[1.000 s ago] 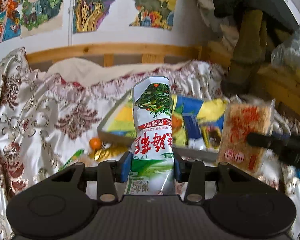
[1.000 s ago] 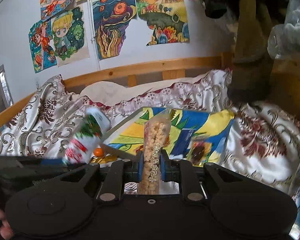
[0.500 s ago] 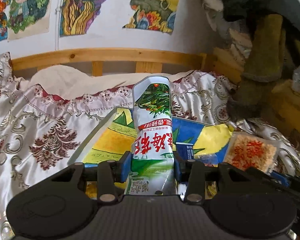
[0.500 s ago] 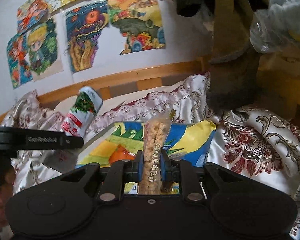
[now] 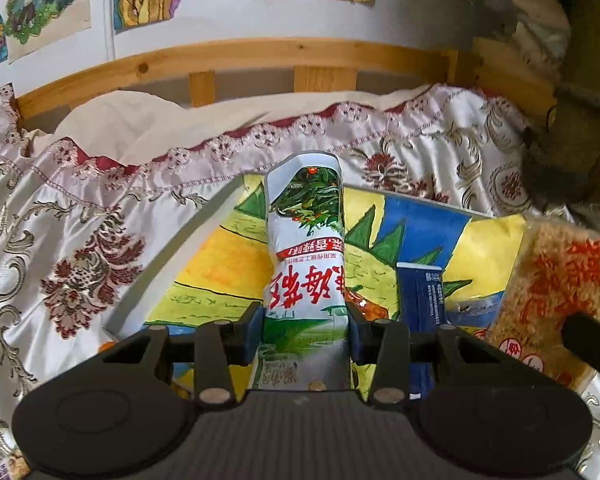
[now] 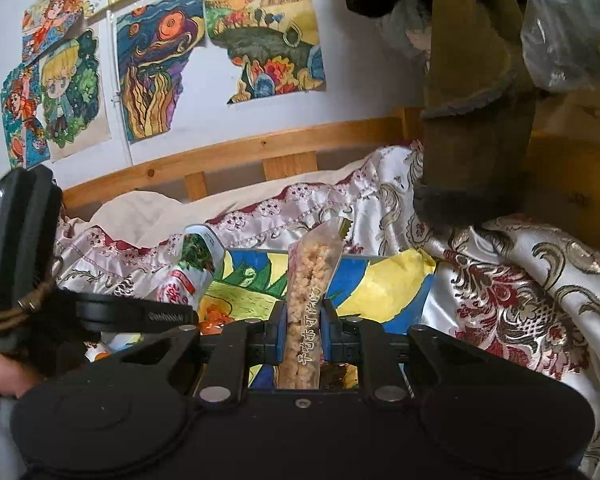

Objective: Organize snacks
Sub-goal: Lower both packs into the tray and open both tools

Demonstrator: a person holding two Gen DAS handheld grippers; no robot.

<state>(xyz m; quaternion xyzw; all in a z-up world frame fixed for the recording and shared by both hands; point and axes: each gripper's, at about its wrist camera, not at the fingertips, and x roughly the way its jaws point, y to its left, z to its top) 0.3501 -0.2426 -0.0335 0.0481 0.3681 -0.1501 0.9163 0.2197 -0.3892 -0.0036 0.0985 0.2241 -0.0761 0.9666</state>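
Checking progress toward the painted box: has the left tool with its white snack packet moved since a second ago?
Yes. The left tool, gripping the white snack packet, has advanced over the painted box, toward the wooden bed rail.

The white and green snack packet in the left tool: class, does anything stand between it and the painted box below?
Nothing visible does. The left tool holds the white and green snack packet over the painted box, whose near part is bare. A blue carton lies to the packet's right, off its way down.
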